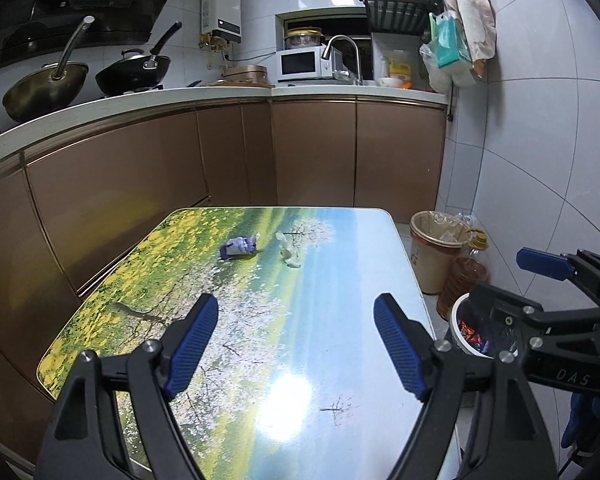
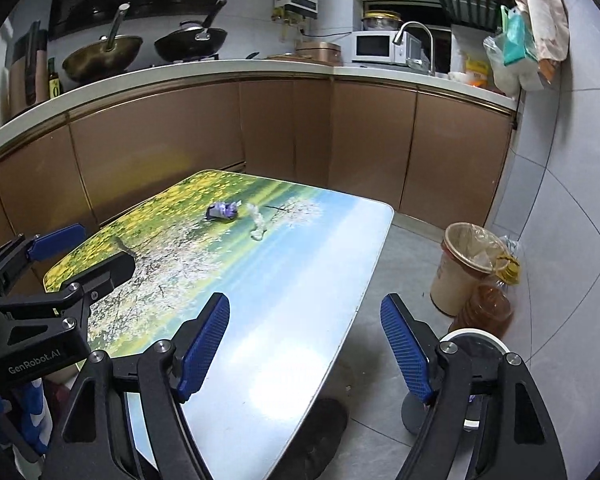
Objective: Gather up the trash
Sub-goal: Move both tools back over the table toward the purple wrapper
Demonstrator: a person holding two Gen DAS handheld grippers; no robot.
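Note:
A crumpled purple wrapper (image 1: 239, 247) lies on the far part of the landscape-print table (image 1: 260, 320), with a scrap of clear plastic film (image 1: 288, 251) just right of it. Both show in the right wrist view too, the wrapper (image 2: 223, 211) and the film (image 2: 259, 225). My left gripper (image 1: 300, 344) is open and empty over the near table. My right gripper (image 2: 306, 348) is open and empty over the table's right edge. A small white bin (image 1: 466, 330) with wrappers inside stands on the floor at the right, under the right gripper (image 1: 548, 280).
A beige lined bin (image 2: 466, 270) and an oil bottle (image 2: 486, 308) stand on the floor by the right wall. Brown cabinets (image 1: 220, 160) run behind the table. A dark slipper (image 2: 320, 436) lies under the table edge.

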